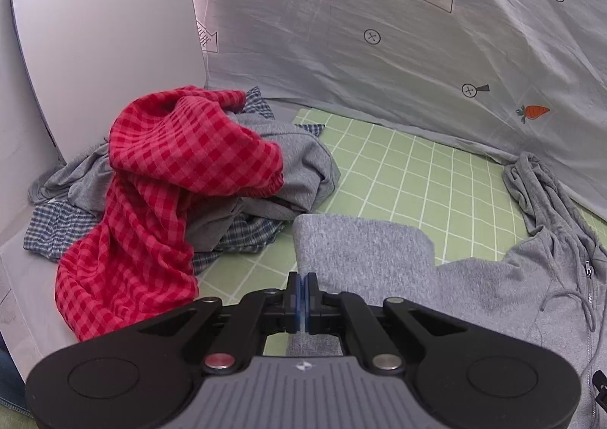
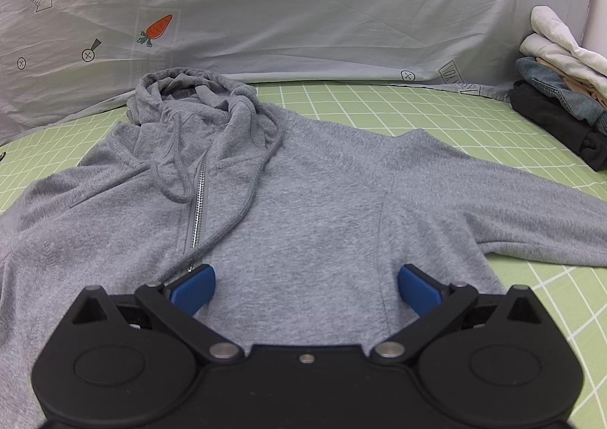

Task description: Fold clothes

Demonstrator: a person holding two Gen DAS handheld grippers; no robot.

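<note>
A grey zip hoodie (image 2: 311, 193) lies front up on the green grid mat (image 2: 379, 106), with its hood (image 2: 197, 98) bunched at the far side and one sleeve (image 2: 531, 224) stretched out to the right. My right gripper (image 2: 306, 292) hovers open over the hoodie's lower body, and nothing sits between its blue pads (image 2: 193, 290). In the left wrist view the other sleeve (image 1: 360, 250) rises toward my left gripper (image 1: 302, 296), which is shut on the sleeve's left edge. Its cuff end stands folded over the mat (image 1: 417, 171).
A loose pile lies at the left: a red checked cloth (image 1: 170, 182) over grey garments (image 1: 299, 171) and blue plaid cloth (image 1: 57, 227). Folded clothes are stacked (image 2: 561, 87) at the far right. A grey printed sheet (image 2: 303, 11) hangs behind, with a white panel (image 1: 106, 30) to its left.
</note>
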